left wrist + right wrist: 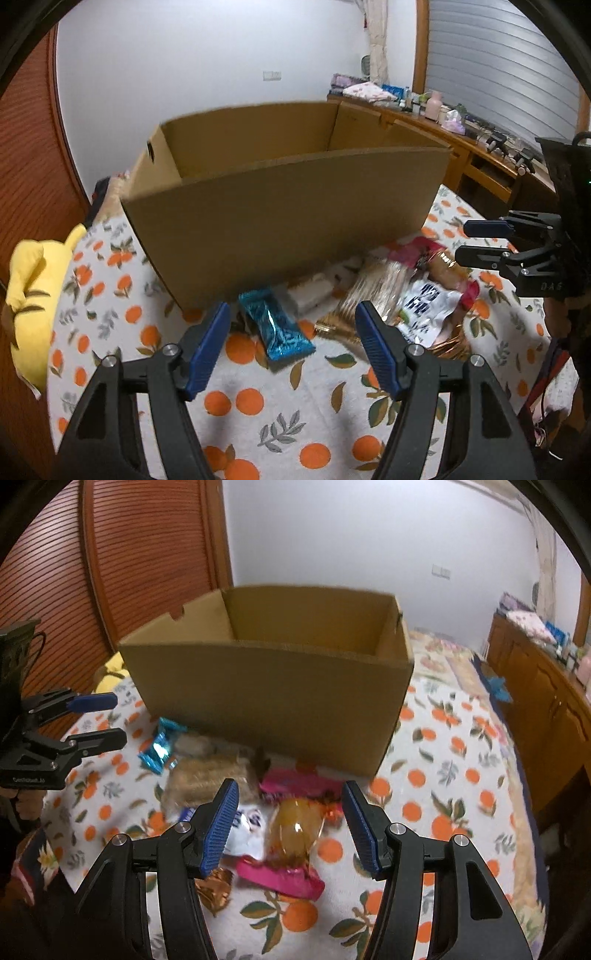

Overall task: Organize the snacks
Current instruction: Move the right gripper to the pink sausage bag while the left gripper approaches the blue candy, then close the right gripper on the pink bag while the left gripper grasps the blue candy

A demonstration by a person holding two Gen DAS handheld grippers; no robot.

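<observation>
Left claw (291,343) spread, empty, above blue wrapper (275,328): straddle its narrow width (right claw (290,827) likewise spread), pinch, lift into cardboard box (280,206).

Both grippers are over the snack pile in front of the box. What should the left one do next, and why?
Probably ease the left gripper down and forward over the shiny blue foil snack bar, then close. Its jaws are open and empty, the bar lies loose on the orange-print cloth between them, and the open brown cardboard box stands just behind.
</observation>
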